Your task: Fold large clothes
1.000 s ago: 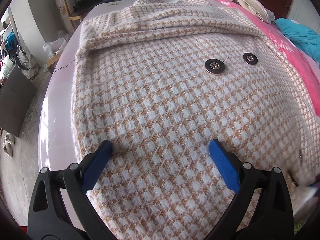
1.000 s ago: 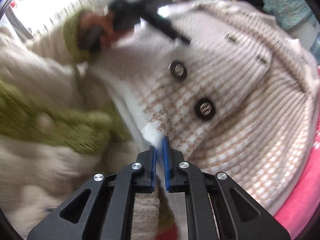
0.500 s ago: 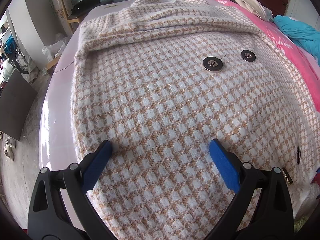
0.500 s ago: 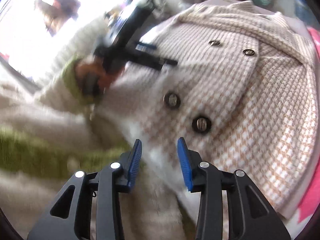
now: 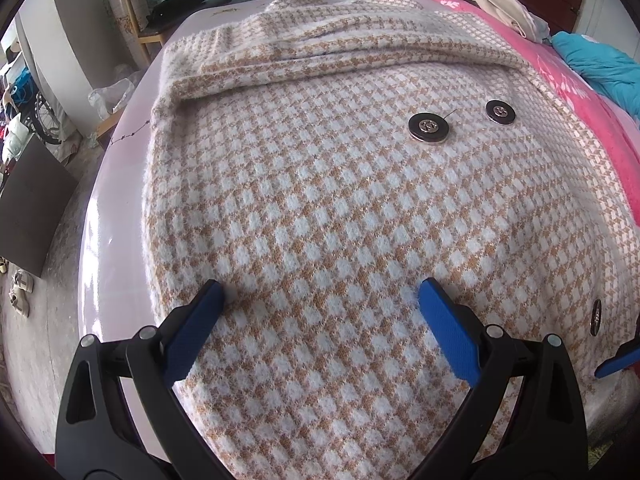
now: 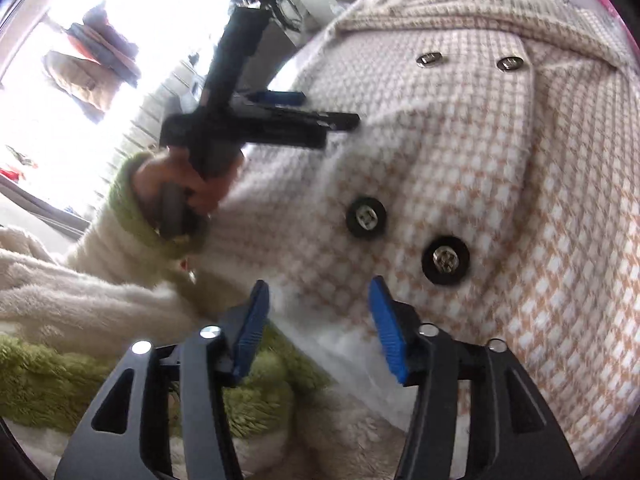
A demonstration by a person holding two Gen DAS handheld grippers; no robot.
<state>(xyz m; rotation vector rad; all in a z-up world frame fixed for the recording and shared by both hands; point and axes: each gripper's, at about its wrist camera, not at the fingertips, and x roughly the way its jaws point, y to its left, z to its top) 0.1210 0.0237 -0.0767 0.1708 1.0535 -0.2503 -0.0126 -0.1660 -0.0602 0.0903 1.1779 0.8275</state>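
Since the earlier frame the right hand-held gripper (image 6: 318,322) has let go: its jaws, then pressed together at the coat's white fuzzy edge, have just been opening and now stand apart with that edge loose between them, the blue pads not pressing on it. It has also rolled, so the coat sits at a different angle in its view. Left hand-held gripper (image 5: 320,294) unchanged in place, jaws spread wide, blue pad tips resting on the fabric, nothing grasped.

Coat (image 5: 340,200): large, thick, woolly, checked in tan and white, spread flat over the pale pink table (image 5: 100,240), with its far side reaching the pink bedding (image 5: 580,92). One sleeve (image 5: 320,40) lies folded across the top. Front panel closed; two dark round buttons (image 5: 428,128) with metal centres lie side by side near the top, two more near the lower edge (image 6: 445,259). Nap fuzzy, white border at the hem.

From the right wrist view, a hand (image 6: 188,188) in a cream and green fleece sleeve (image 6: 120,216) grips the left tool's handle
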